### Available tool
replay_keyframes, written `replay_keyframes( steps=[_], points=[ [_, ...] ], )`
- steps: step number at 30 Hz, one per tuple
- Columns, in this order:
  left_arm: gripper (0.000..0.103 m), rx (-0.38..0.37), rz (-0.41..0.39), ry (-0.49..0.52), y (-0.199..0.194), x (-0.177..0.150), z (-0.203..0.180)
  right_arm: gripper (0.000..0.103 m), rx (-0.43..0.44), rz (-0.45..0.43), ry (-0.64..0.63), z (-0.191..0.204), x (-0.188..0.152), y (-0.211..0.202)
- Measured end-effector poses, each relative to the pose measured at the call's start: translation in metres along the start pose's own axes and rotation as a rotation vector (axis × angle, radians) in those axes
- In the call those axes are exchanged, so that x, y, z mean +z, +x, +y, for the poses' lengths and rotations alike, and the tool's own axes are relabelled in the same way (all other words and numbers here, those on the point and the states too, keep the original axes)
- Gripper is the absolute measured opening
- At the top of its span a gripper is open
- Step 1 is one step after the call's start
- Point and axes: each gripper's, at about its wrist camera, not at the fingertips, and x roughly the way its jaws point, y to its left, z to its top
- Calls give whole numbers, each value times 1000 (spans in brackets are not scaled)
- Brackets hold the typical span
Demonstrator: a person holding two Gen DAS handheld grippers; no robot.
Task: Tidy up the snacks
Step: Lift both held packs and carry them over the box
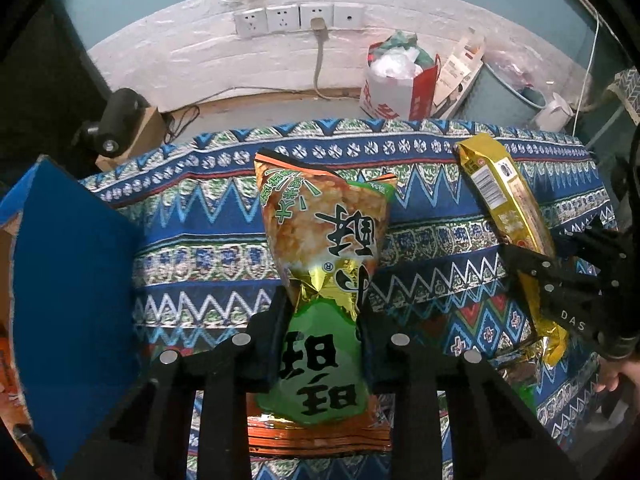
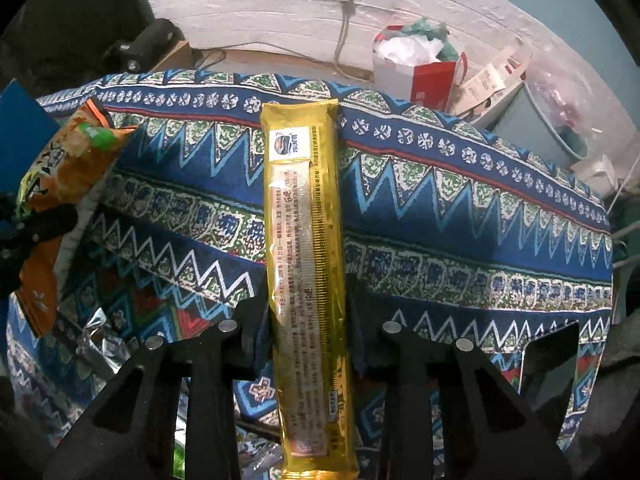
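A green and orange snack bag (image 1: 320,220) stands pinched at its crumpled waist, with my left gripper (image 1: 324,312) shut on it above the patterned cloth. The same bag (image 2: 68,160) shows at the left edge of the right wrist view, held by the left gripper (image 2: 36,228). A long gold snack packet (image 2: 304,220) runs straight up between the fingers of my right gripper (image 2: 306,304), which is shut on its lower half. In the left wrist view that gold packet (image 1: 500,188) leans at the right, held by the right gripper (image 1: 560,280).
A patterned blue cloth (image 1: 200,240) covers the surface. A blue box wall (image 1: 72,280) stands at the left. Behind the cloth are a red and white paper bag (image 1: 396,80), a white kettle (image 1: 554,112) and wall sockets (image 1: 280,18). Silver wrappers (image 2: 96,340) lie below left.
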Motion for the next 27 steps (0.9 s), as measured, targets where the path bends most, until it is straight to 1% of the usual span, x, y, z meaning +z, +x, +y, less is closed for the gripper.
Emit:
replay_keyframes(
  steps=[3,10,15,17,23,27],
  points=[
    [31,24,-22,6,-10,-1,2,31,-4,-14,-6,1,-1,-10],
    [31,50,-70,27,-35,-7,3,31,9,-51,-3,4,-2,-36],
    [31,46,-91,13,-52,-12,8,31,14,-93,-7,10,-1,-56],
    [31,39,-102,10,-59,-14,9,31,28,-116,-7,14,-1,-66],
    [31,63,-157,15,-88,-22,13,31,42,-172,-26,27,4,-94],
    [31,57,-175,-10,-105,-25,23,31,63,-197,-34,36,7,-108]
  ],
)
